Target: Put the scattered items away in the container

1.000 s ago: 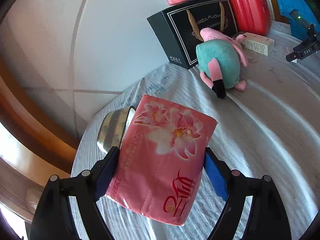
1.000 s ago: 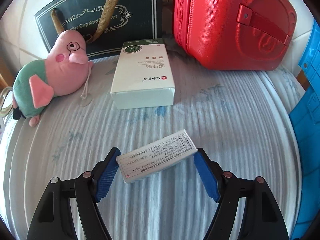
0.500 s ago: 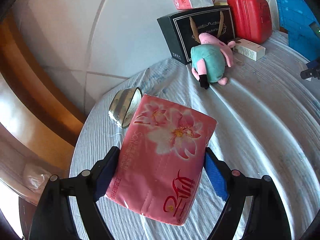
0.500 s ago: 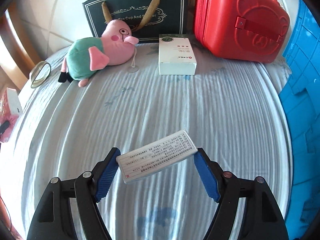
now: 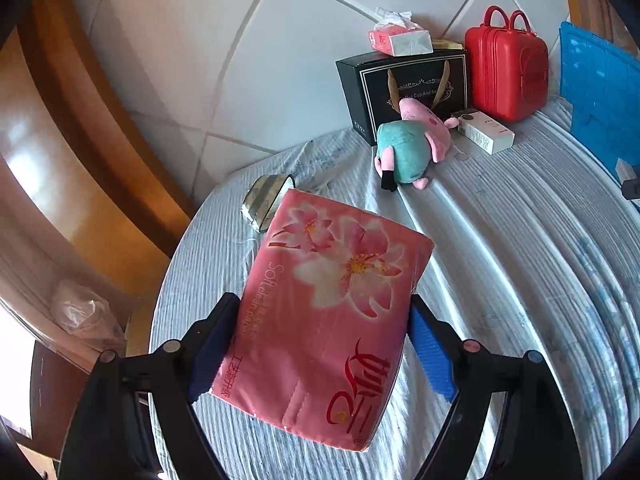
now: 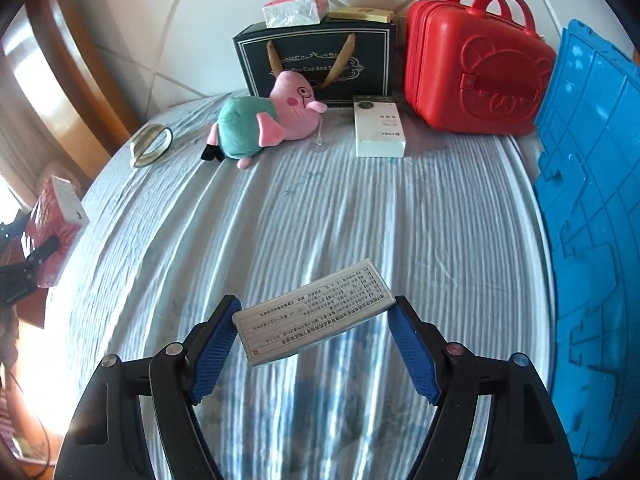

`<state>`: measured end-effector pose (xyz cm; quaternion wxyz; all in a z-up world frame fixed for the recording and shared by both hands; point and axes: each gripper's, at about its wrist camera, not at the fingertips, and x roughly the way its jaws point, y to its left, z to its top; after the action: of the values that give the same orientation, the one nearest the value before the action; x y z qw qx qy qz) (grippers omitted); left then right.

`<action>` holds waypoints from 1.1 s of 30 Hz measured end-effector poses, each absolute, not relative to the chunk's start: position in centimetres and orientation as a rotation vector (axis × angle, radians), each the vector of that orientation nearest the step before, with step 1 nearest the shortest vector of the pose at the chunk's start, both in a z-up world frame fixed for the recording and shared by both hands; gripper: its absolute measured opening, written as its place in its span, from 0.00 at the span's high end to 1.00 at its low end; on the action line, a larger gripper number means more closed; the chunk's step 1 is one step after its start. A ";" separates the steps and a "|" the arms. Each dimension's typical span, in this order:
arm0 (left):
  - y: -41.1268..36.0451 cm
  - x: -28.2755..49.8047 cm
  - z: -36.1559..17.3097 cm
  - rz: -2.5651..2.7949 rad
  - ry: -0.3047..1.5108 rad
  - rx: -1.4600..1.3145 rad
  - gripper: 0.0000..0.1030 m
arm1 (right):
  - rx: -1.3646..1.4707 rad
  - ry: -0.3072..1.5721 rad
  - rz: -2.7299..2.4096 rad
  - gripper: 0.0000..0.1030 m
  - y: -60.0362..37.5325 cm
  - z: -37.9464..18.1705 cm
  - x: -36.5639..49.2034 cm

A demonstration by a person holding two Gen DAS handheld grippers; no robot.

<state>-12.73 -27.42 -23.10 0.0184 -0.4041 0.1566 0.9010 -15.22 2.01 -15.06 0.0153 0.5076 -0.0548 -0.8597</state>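
Observation:
My left gripper (image 5: 320, 316) is shut on a pink tissue pack (image 5: 332, 304) with a flower print, held above the striped cloth (image 5: 500, 280). My right gripper (image 6: 314, 316) is shut on a small white printed box (image 6: 314, 316), lifted over the same cloth (image 6: 360, 208). From the right wrist view the left gripper (image 6: 24, 264) and its tissue pack (image 6: 56, 216) show at the far left edge. A blue plastic crate (image 6: 592, 220) stands along the right side. A pig plush toy (image 6: 264, 124), a white box (image 6: 378, 126) and a roll of tape (image 6: 150, 146) lie on the cloth.
At the back stand a dark gift bag (image 6: 320, 64) with an opened tissue box (image 6: 296, 10) on top, and a red case (image 6: 476, 72). A tiled wall and a wooden frame (image 5: 80, 160) lie to the left. The blue crate (image 5: 600, 100) also shows at right.
Both grippers have risen and drawn back from the far items with their loads still held, so more of the cloth, the crate and the wall is in view.

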 end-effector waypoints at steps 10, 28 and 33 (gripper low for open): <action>-25.6 -8.3 -18.3 2.837 0.352 -1.296 0.20 | 1.541 -0.173 -2.669 0.26 1.7 -10.3 -10.7; -20.4 -0.7 -10.6 2.899 0.318 -1.210 0.20 | 1.334 -0.141 -2.651 0.26 1.4 -1.4 -3.2; -18.6 0.1 -8.5 2.899 0.343 -1.171 0.20 | 1.277 -0.145 -2.648 0.26 1.6 0.6 -2.0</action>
<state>0.06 -18.61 -8.54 -0.0020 -0.3724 0.1090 0.9217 -2.01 1.63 0.57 0.0991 0.4317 -0.0490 -0.8952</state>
